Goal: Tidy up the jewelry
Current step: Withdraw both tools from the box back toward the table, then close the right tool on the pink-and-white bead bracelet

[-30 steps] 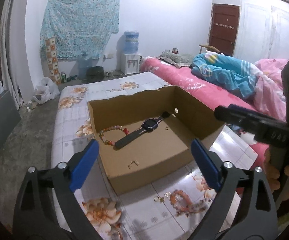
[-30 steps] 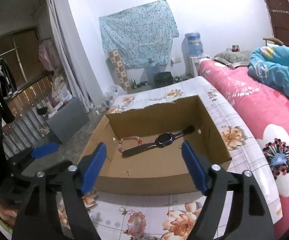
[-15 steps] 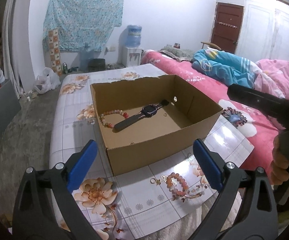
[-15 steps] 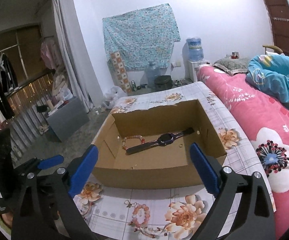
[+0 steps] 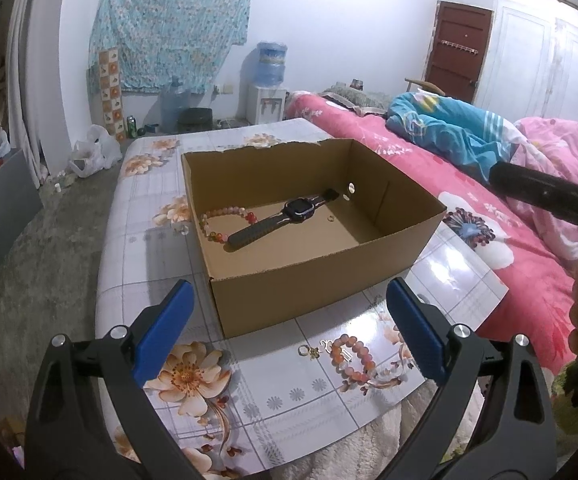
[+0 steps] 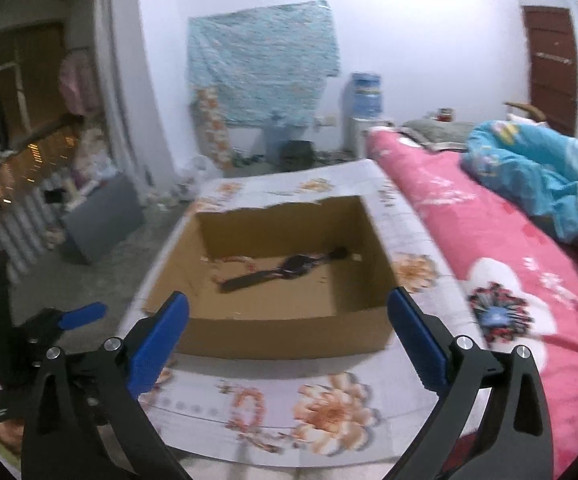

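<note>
Fingers [image 5: 165, 328] of the left gripper [image 5: 289, 328] were spread wide and empty over the table [image 5: 137, 216], and the right gripper [image 6: 289, 336] gaped just as wide, holding nothing. Inside the cardboard box [image 5: 321, 276] lay a watch [image 5: 285, 218] touching a beaded bracelet [image 5: 225, 220]. Another pink bracelet [image 5: 351, 362] sat outside on the tabletop, near the box's front wall, with a small ring [image 5: 303, 350] just beside it.

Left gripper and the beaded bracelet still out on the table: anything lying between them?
In the left wrist view, only bare floral tablecloth lies between the open left gripper and the beaded bracelet. A small ring and charm sit just beside the bracelet.
</note>
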Demonstrator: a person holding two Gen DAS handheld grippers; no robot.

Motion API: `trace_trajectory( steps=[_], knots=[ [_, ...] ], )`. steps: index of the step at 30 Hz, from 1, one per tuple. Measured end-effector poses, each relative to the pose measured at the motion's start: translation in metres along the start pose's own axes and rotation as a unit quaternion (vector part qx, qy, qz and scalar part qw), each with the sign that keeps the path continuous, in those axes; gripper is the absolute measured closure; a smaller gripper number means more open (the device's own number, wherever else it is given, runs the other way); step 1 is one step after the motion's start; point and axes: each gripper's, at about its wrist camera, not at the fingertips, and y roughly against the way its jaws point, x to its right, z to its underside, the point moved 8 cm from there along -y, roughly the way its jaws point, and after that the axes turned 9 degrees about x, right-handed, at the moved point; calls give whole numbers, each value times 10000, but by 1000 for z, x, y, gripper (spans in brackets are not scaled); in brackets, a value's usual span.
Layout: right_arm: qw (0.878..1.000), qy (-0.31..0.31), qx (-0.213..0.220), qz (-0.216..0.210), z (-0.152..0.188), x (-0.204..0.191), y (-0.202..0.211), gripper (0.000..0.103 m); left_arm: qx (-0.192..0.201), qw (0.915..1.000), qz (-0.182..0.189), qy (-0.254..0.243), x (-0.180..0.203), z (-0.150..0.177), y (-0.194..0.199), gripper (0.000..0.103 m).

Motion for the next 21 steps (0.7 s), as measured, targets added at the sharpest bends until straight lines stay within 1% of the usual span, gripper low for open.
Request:
trace_trajectory(
  steps=[3, 6, 9, 14, 16, 19, 21],
  knots=[
    [9997, -8, -238, -30, 8, 4, -3, 6, -12, 10000, 12, -1, 1, 1, 0, 10],
    [9992, 38, -388, 64, 18, 9, -5, 6, -9, 10000, 32, 27, 0, 3, 0, 10],
    [9993, 58, -375, -6, 25, 14, -1, 6, -34, 10000, -1, 86, -4, 5, 0, 10],
    [9996, 144, -223, 94, 42, 39, 7, 6, -82, 9997, -88, 201, -14, 14, -2, 10],
    [9995, 171, -268, 2, 51, 44, 6, 6, -159, 9995, -151, 228, -18, 22, -5, 10],
    [9964, 78, -693, -474, 77, 37, -4, 6, -275, 9991, -270, 201, -23, 36, -11, 10],
    [9936, 2, -908, -672, 92, 28, -10, 6, -357, 9988, -296, 182, -22, 45, -15, 10]
  ],
)
